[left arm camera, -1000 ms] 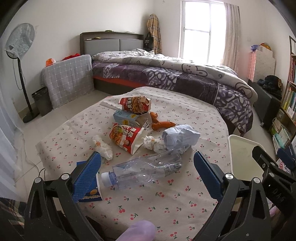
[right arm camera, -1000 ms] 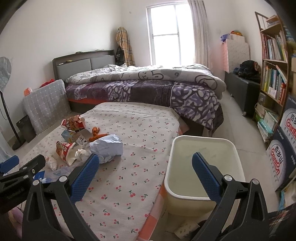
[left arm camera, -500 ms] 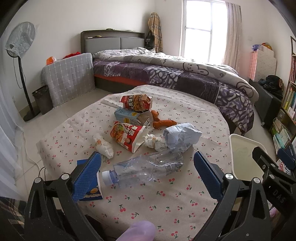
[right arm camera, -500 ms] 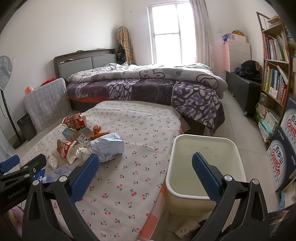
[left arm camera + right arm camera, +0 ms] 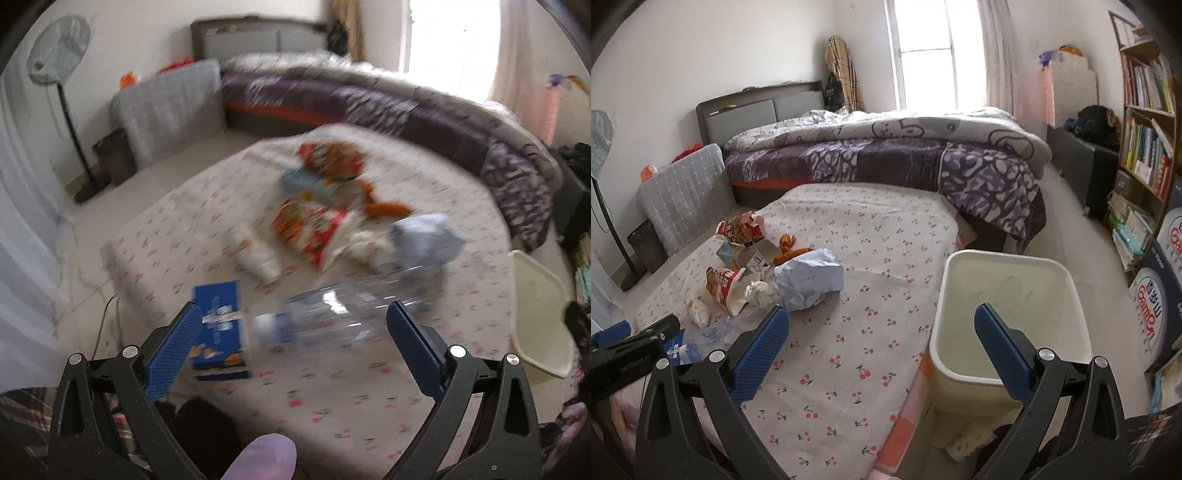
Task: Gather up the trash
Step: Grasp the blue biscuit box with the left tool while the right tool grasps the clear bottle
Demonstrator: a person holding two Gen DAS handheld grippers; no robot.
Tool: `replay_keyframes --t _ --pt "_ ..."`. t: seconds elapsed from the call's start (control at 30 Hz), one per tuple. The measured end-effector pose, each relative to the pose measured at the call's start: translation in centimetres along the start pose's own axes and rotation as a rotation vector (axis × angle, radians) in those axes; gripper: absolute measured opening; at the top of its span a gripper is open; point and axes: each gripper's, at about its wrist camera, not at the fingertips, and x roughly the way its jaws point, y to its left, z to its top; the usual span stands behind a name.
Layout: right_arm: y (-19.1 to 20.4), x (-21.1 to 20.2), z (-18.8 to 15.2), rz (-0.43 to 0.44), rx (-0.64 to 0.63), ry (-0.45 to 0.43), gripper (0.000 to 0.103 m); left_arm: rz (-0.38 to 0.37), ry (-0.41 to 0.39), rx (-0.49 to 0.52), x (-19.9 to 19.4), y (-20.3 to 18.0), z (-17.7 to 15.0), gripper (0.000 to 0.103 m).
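Trash lies on a cherry-print tablecloth (image 5: 849,332): a clear plastic bottle (image 5: 343,314), a blue carton (image 5: 221,328), a red snack cup (image 5: 310,229), white tissue wads (image 5: 255,254), a crumpled blue paper (image 5: 809,280), a red noodle cup (image 5: 740,229) and an orange peel (image 5: 788,251). My left gripper (image 5: 293,336) is open, just short of the bottle, its view blurred. My right gripper (image 5: 881,339) is open and empty, over the table edge beside a white bin (image 5: 1008,362).
A bed with a purple quilt (image 5: 905,158) stands behind the table. A bookshelf (image 5: 1145,129) and boxes (image 5: 1160,295) line the right wall. A standing fan (image 5: 59,74) and a dark wastebasket (image 5: 114,158) are on the left. Paper scraps (image 5: 967,439) lie on the floor below the bin.
The left gripper has moved forward and down toward the bottle, blurring its view. The right gripper has edged closer to the table and bin. Both stay open.
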Motion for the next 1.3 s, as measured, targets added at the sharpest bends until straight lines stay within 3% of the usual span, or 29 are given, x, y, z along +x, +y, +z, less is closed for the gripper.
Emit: replay_keyframes --t 0.17,0.27,0.37,0.47,0.57,0.67,0.77,0.83,0.93,1.03,1.07,1.2,1.3 --pt "0.5 1.5 0.2 0.033 0.014 0.080 0.098 0.077 0.248 -0.016 3.9 4.2 1.4 0.096" --pt "0.7 2.7 0.1 0.059 0.027 0.139 0.097 0.037 0.408 -0.082 6.7 7.0 1.8 0.096" --pt "0.9 3.6 0.0 0.070 0.037 0.176 0.097 0.022 0.496 -0.165 8.8 8.8 1.3 0.096" --pt "1.1 4.7 -0.1 0.091 0.065 0.226 0.097 -0.014 0.515 -0.211 10.1 9.2 1.0 0.096" --pt "1.1 5.9 -0.4 0.116 0.114 0.290 0.097 0.020 0.505 -0.203 10.3 9.1 1.4 0.096" --pt "1.2 7.2 -0.9 0.153 0.182 0.365 0.097 0.007 0.534 -0.196 11.4 8.8 1.2 0.095" --pt "1.8 8.2 -1.5 0.181 0.236 0.426 0.097 0.005 0.550 -0.181 12.3 8.4 0.6 0.083" --pt "2.5 8.5 -1.6 0.186 0.245 0.445 0.097 0.029 0.513 -0.139 11.9 8.1 0.7 0.061" --pt "4.8 8.0 -0.9 0.185 0.137 0.397 0.097 -0.015 0.498 -0.129 11.1 7.5 1.4 0.053" --pt "7.7 7.0 0.1 0.179 -0.056 0.300 0.097 -0.030 0.468 -0.132 10.4 7.8 1.5 0.052" --pt "9.3 6.7 0.4 0.181 -0.176 0.264 0.097 -0.029 0.452 -0.136 10.0 7.7 1.7 0.052" --pt "14.0 7.4 0.2 0.215 -0.532 0.243 0.097 -0.074 0.387 -0.177 8.2 8.9 3.5 0.052" --pt "16.7 8.6 -0.8 0.299 -0.749 0.296 0.097 -0.088 0.332 -0.144 6.1 8.6 5.8 0.052"
